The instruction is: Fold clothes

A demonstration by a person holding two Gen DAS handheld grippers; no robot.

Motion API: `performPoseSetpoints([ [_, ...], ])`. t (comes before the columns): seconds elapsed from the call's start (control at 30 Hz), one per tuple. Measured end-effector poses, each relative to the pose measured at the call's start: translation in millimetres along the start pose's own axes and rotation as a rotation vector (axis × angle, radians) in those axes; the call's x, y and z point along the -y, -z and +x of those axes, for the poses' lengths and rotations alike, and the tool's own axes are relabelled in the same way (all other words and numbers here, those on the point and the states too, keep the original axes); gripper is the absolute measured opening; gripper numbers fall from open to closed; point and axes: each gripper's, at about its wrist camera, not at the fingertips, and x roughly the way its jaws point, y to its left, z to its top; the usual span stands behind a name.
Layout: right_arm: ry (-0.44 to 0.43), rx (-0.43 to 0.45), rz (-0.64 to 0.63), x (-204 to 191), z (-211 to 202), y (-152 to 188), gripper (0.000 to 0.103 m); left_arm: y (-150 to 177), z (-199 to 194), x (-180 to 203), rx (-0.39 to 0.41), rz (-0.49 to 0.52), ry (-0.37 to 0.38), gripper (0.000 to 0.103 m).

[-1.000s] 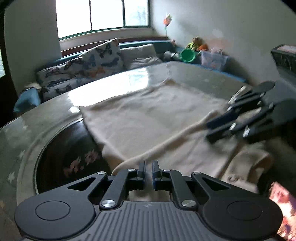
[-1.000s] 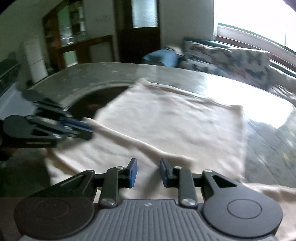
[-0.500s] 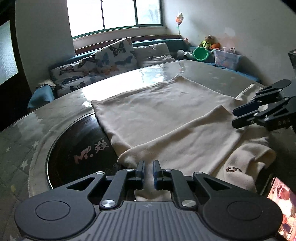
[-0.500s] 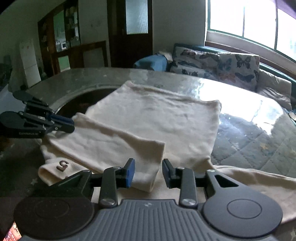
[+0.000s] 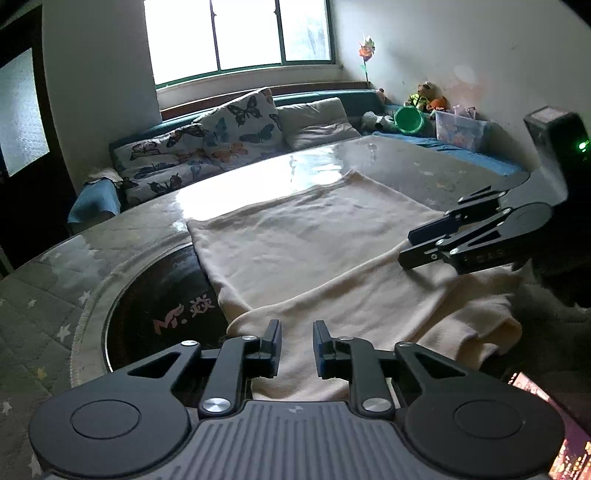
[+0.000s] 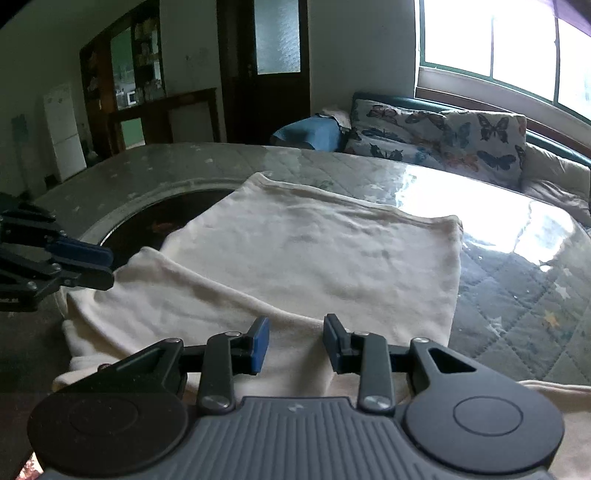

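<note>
Your left tool (image 5: pixel 296 345) is opening, empty, over the folded cream garment (image 5: pixel 314 251) at frame bottom; your right tool (image 6: pixel 295 343) stands parted, gripping nothing, on the tabletop (image 6: pixel 517 266).

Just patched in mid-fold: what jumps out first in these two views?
A cream garment sprawls across the glossy round table, its near part folded over itself. Both grippers hover at that near fold: the left gripper with its jaws opening and cloth below the gap, the right gripper open, neither clamped on it. Behind the table, butterfly cushions line a bench under the bright window.
</note>
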Motion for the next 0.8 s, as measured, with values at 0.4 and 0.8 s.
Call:
performPoseSetpoints([
  [0.4, 0.008, 0.019, 0.037, 14, -37, 27, 0.032, -15, -1, 21, 0.024, 0.008, 0.023, 0.02],
  [0.8, 0.222, 0.097, 0.222, 94, -108, 63, 0.038, -29, 8, 58, 0.036, 0.054, 0.075, 0.022],
])
